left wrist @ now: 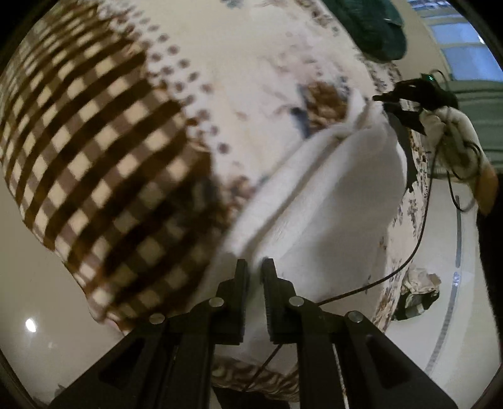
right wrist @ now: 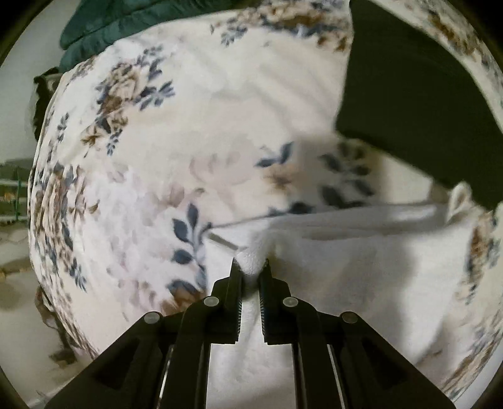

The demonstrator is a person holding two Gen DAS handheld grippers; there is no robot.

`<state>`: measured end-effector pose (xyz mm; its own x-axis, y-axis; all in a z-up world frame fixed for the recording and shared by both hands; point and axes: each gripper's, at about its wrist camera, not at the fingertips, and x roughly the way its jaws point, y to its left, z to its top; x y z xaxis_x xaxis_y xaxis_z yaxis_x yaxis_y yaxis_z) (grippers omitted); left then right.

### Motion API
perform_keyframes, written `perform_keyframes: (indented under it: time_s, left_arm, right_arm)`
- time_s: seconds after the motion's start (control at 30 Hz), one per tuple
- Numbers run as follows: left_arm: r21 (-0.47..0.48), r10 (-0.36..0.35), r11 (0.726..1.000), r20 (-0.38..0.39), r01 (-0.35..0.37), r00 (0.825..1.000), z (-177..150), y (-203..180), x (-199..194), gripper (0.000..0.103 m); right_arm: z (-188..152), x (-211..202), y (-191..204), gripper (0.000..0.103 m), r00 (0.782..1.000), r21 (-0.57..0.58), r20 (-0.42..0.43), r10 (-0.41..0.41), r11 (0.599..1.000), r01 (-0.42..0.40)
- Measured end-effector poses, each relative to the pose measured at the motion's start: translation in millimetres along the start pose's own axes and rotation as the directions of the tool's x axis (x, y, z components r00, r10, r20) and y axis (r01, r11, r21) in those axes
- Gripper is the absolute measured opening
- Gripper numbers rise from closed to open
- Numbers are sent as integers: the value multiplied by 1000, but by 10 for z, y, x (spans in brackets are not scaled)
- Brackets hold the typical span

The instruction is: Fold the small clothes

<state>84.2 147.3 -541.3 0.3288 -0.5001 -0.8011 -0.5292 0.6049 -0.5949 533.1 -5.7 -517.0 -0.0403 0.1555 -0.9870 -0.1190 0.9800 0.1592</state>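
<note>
Both grippers pinch the same small white fleecy garment (left wrist: 330,195), which lies on a bed covered by a cream bedspread printed with blue and brown flowers (right wrist: 151,151), near the bed's edge. The left gripper (left wrist: 254,267) has its jaws drawn narrow on one end of the garment, cloth bunched between them. The right gripper (right wrist: 251,267) is likewise closed narrow on a puckered fold of the same white fabric, and in the left view it appears at the garment's far end with the gloved right hand (left wrist: 452,132) behind it.

The step in hand looks like carrying a held edge over to make a fold. To do it well, both grips should travel together at the same height, keeping the cloth lightly taut so the seam running along the garment stays straight, then lay edge on edge before letting go.

A brown-and-cream checked cloth (left wrist: 94,163) lies just beside the garment toward the bed's corner, and a dark flat cloth (right wrist: 418,94) sits near its other end; either could be caught under the fold. A dark green quilted blanket (right wrist: 107,22) lies well apart at the far edge. A thin black cable (left wrist: 421,226) hangs off the bed's side and might snag
</note>
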Motion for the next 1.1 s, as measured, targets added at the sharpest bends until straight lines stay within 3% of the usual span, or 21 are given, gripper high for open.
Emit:
perform_keyframes:
  time_s: [0.1, 0.17, 0.23, 0.33, 0.47, 0.53, 0.6, 0.7, 0.73, 0.77, 0.83, 0.87, 1.0, 1.03, 1.07, 1.1]
  left_arm:
    - [27, -3, 1000, -16, 3, 1000, 40, 87, -63, 26]
    - [65, 1, 998, -16, 0, 1000, 39, 98, -128, 49]
    - [95, 11, 995, -34, -7, 999, 43, 65, -131, 50]
    - [138, 14, 990, -66, -5, 998, 38, -29, -91, 50]
    - [204, 41, 979, -96, -20, 995, -3, -218, 56, 50]
    - [223, 61, 974, -103, -37, 993, -40, -280, 136, 50]
    - [240, 86, 969, -104, -59, 991, -72, -314, 213, 50]
    - [259, 122, 961, -97, -93, 988, -118, -346, 296, 50]
    - [274, 141, 955, -95, -110, 985, -135, -360, 324, 50]
    - [284, 151, 951, -94, -119, 984, -136, -372, 334, 50]
    - [315, 179, 938, -90, -142, 980, -146, -406, 354, 50]
    - [326, 186, 934, -90, -148, 978, -146, -427, 365, 50]
    - [355, 197, 922, -91, -153, 976, -160, -457, 374, 48]
    - [362, 211, 916, -73, -172, 975, -152, -502, 385, 35]
    - [361, 206, 918, -73, -166, 976, -147, -503, 380, 7]
    - [356, 201, 920, -72, -163, 977, -143, -492, 359, 6]
  right_arm:
    - [-158, 50, -15, 26, 995, 9, -44, 85, 996, -85]
    - [-473, -90, -113, 40, 988, 2, -56, 145, 989, -145]
    - [-894, -298, -280, 47, 988, -7, -34, 151, 988, -151]
    - [-1735, -509, -652, 47, 993, 14, -27, 112, 994, -111]
    - [-2972, -305, -1264, 47, 987, 183, -116, 115, 979, -93]
    - [-3573, 6, -1583, 47, 966, 342, -175, 190, 932, -122]
    - [-4000, 287, -1803, 47, 946, 471, -179, 272, 867, -160]
    - [-4468, 643, -2063, 47, 894, 653, -48, 445, 691, -309]
    - [-4545, 681, -2110, 39, 888, 676, 2, 459, 654, -339]
    - [-4621, 704, -2148, 10, 886, 694, 43, 461, 624, -359]
    - [-4793, 698, -2183, 4, 885, 724, 97, 455, 578, -377]
    - [-4863, 656, -2177, 3, 891, 725, 110, 440, 577, -375]
    - [-5222, 447, -2092, 2, 926, 706, 82, 368, 635, -314]
    - [-5318, 403, -2055, 2, 938, 694, 63, 342, 661, -287]
    - [-5394, 377, -2014, 2, 945, 682, 49, 322, 680, -267]
    - [-5480, 361, -1952, 2, 951, 663, 34, 307, 705, -252]
